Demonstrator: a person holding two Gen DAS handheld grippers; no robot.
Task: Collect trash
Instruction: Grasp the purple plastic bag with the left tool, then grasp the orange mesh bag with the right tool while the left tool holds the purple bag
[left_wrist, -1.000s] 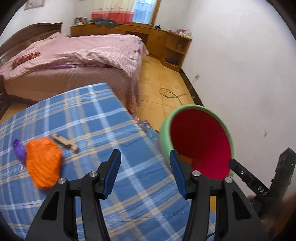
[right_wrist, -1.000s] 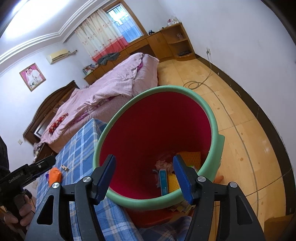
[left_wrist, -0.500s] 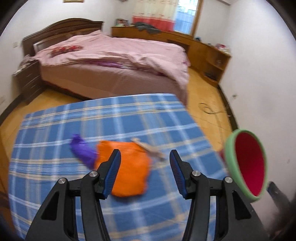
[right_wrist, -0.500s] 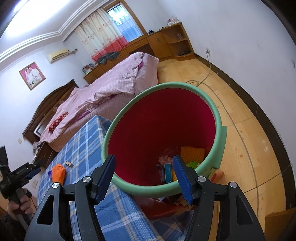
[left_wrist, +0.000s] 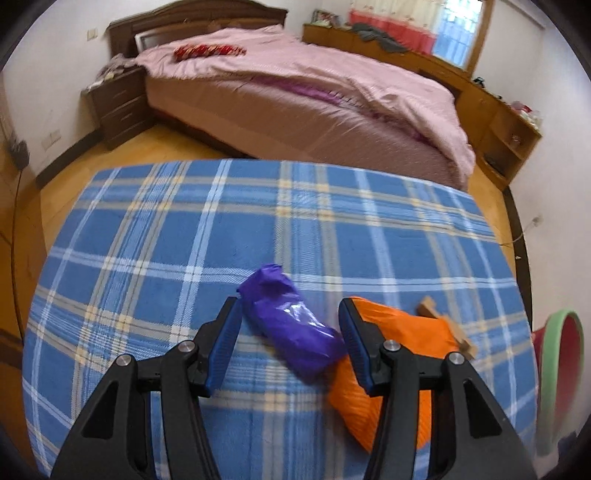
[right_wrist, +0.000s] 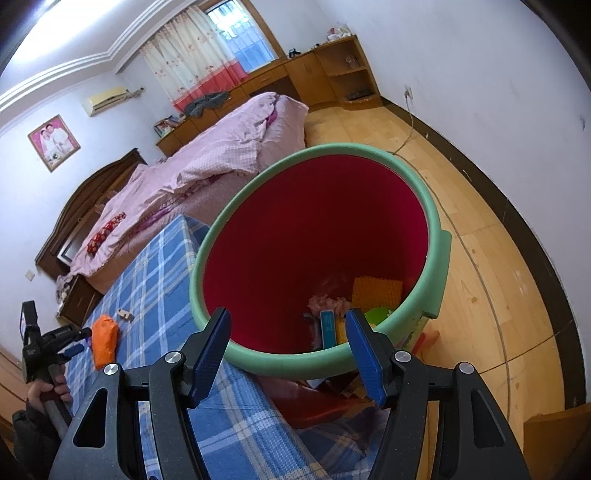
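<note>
Swung from bin to plaid cloth (left_wrist: 155, 258), left gripper (left_wrist: 288, 325) fingers gape around purple wrapper (left_wrist: 291, 328).

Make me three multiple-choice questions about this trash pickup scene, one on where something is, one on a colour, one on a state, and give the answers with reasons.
1. Where is the purple wrapper?
A. inside the bin
B. on the blue plaid cloth, between the left tongs' fingers
C. on the pink bed

2. What colour is the bin's inside?
A. red
B. white
C. black

3. What state are the left tongs in?
A. shut on the orange bag
B. shut with nothing held
C. open, gaps beside the wrapper

Answers:
1. B: the left wrist view shows the wrapper lying on the cloth between the two blue pads.
2. A: the right wrist view looks into a red interior under a green rim.
3. C: cloth shows between the left pad and the wrapper, and the orange bag lies behind the right finger, ungripped.
</note>
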